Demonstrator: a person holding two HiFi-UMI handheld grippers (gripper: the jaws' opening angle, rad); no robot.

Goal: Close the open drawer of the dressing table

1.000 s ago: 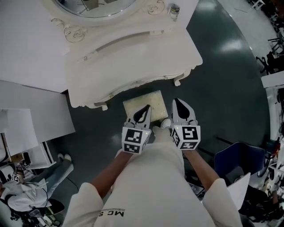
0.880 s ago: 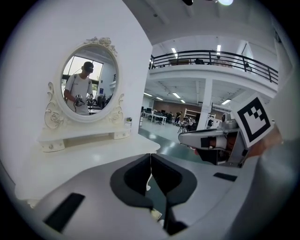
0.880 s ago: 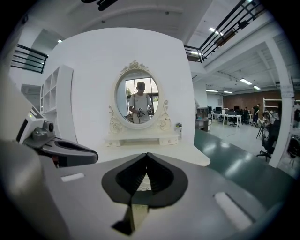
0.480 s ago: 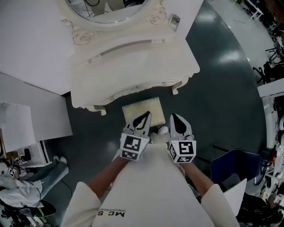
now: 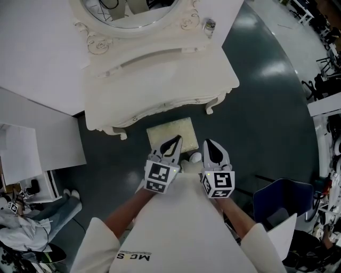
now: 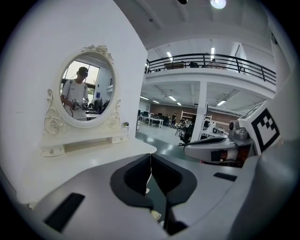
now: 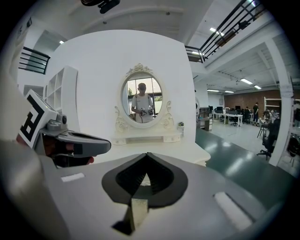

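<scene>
The white dressing table (image 5: 160, 80) with its oval mirror (image 5: 122, 10) stands ahead of me. Its curved front edge shows no drawer standing out in the head view. Both grippers hover side by side in front of it, apart from the table. My left gripper (image 5: 175, 141) is shut with nothing between its jaws, its tips over the near edge of a cream padded stool seat (image 5: 170, 133). My right gripper (image 5: 208, 144) is also shut and empty, just right of the seat. In the left gripper view the table top (image 6: 93, 159) lies beyond the shut jaws.
A small jar (image 5: 209, 25) sits at the table's back right corner. A white cabinet (image 5: 32, 138) stands to the left and a blue chair (image 5: 279, 200) to the right rear. Dark green floor surrounds the stool.
Both grippers have drawn back a little from the table toward my body, jaws still shut. The head view has shifted slightly, so the table sits a bit higher in it.
</scene>
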